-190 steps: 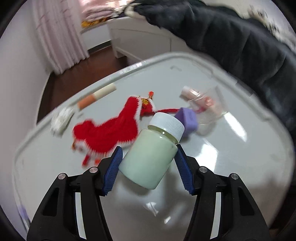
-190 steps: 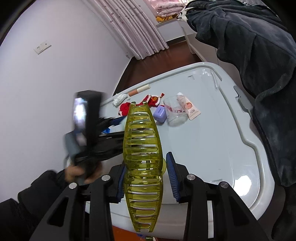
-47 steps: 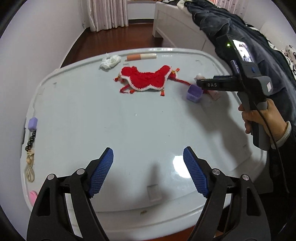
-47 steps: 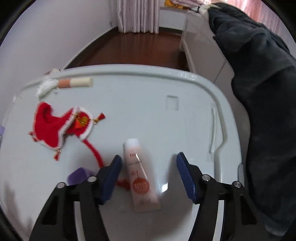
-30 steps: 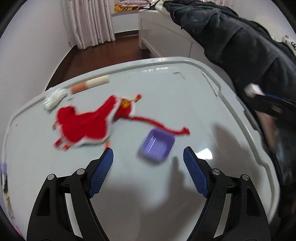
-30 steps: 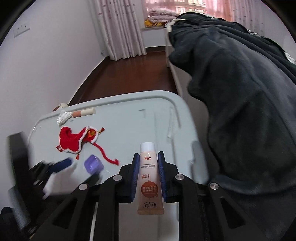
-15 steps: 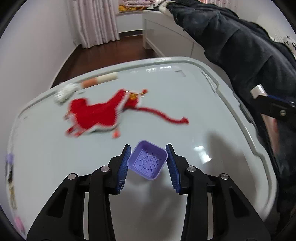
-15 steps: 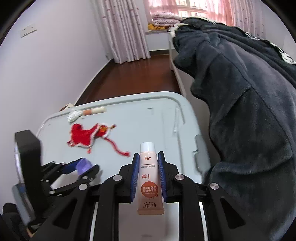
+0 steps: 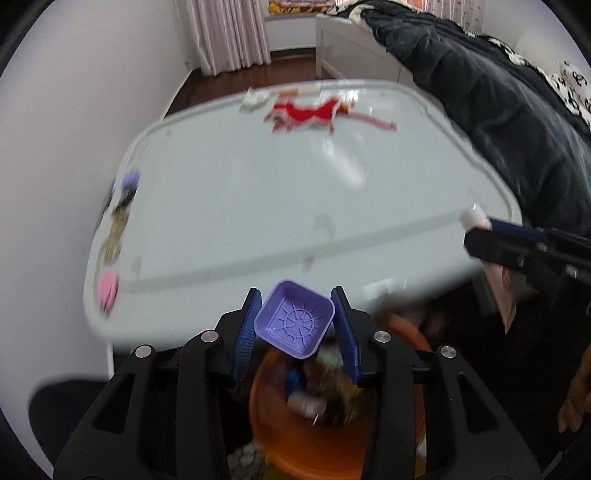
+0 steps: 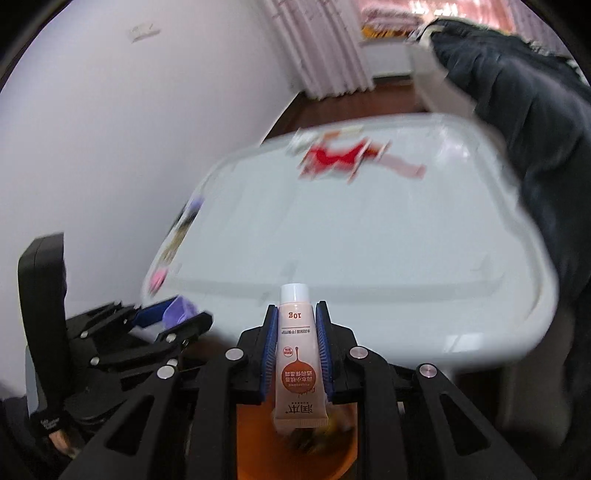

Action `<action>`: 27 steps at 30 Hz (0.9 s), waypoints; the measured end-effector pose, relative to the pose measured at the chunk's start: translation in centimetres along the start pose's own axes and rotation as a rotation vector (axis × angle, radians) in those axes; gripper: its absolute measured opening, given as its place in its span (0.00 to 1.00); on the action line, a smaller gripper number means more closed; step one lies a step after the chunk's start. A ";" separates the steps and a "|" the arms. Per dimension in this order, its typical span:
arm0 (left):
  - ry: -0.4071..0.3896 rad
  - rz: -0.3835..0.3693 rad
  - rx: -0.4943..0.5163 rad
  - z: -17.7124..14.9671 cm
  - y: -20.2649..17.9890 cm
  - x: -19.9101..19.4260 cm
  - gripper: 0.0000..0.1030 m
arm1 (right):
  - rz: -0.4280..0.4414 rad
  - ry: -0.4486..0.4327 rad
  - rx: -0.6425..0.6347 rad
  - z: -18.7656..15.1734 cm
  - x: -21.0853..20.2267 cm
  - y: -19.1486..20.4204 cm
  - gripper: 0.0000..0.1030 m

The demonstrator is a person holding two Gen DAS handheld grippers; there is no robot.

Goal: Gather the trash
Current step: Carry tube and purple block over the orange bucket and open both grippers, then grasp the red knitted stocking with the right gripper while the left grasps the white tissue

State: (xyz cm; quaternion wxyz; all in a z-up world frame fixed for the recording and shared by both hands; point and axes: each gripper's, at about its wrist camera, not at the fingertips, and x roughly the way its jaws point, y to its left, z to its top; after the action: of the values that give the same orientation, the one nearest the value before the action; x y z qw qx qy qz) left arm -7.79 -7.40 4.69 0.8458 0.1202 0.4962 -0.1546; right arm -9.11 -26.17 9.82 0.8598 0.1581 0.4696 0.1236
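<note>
Left wrist view. My left gripper [image 9: 297, 328] is clamped on a small purple square cup [image 9: 294, 319], its open side facing the camera, both blue pads pressing its sides. The jaws closed on it within the past second. The cup hangs past the near edge of the pale grey table [image 9: 258, 206], above an orange bin [image 9: 314, 435] on the floor that already holds blurred rubbish. On the table's far side lie a red knitted garment [image 9: 306, 112] with a trailing red cord, a white crumpled scrap [image 9: 255, 99] to its left and a blurred tube-like item beside that. Along the left edge lie a purple piece [image 9: 131, 180], a string of beads [image 9: 114, 236] and a pink piece [image 9: 107, 290]. Beyond the table: dark wood floor, pale curtains [image 9: 225, 33], a white wall at left, and dark bedding [image 9: 491, 92] at right. My right gripper [image 9: 517, 247] enters from the right.

Right wrist view. My right gripper [image 10: 297, 354] stands narrow, gripping a pink cream tube [image 10: 298, 354] with a white cap, cap pointing away from me. The tube is held off the table's near edge, over the orange bin [image 10: 258, 443]. The left gripper [image 10: 147, 325] shows at left with the purple cup [image 10: 181, 310]. The red garment [image 10: 336, 157] lies far across the blurred table [image 10: 369, 229]; white wall at left, curtains [image 10: 317, 48] and dark bedding [image 10: 524, 103] far and right.
</note>
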 end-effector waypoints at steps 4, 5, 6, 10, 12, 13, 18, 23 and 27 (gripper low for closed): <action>0.062 -0.035 -0.011 -3.7 1.0 1.4 0.38 | -0.009 0.109 -0.032 -4.8 2.2 2.1 0.20; 0.092 -0.046 -0.017 -4.5 1.2 2.3 0.38 | -0.013 0.130 -0.029 -5.2 2.9 2.1 0.21; 0.115 -0.055 -0.020 -4.9 1.3 2.9 0.39 | -0.016 0.155 -0.025 -5.7 3.6 2.0 0.21; 0.233 -0.026 -0.001 -6.0 1.6 6.4 0.60 | -0.070 0.234 -0.017 -7.0 6.7 1.2 0.49; 0.273 -0.019 -0.006 -6.4 1.8 7.5 0.60 | -0.059 0.228 0.004 -7.0 6.7 0.7 0.49; 0.282 -0.027 -0.011 -6.5 1.9 7.7 0.60 | -0.050 0.217 0.012 -6.8 6.5 0.6 0.49; 0.268 -0.045 0.003 -5.8 1.6 7.1 0.60 | -0.040 0.184 0.015 -5.2 5.5 0.2 0.49; 0.156 -0.084 0.005 -1.8 2.4 4.3 0.63 | -0.081 0.111 -0.064 2.0 4.6 0.0 0.53; 0.067 -0.062 -0.022 3.2 4.0 2.7 0.70 | -0.148 0.010 -0.135 10.7 5.9 -0.8 0.69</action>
State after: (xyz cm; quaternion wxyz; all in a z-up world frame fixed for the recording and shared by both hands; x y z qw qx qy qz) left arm -2.41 -5.22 4.05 0.8249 0.1003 0.5293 -0.1712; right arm 3.12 -26.42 10.41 0.8729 0.0639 0.4749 0.0920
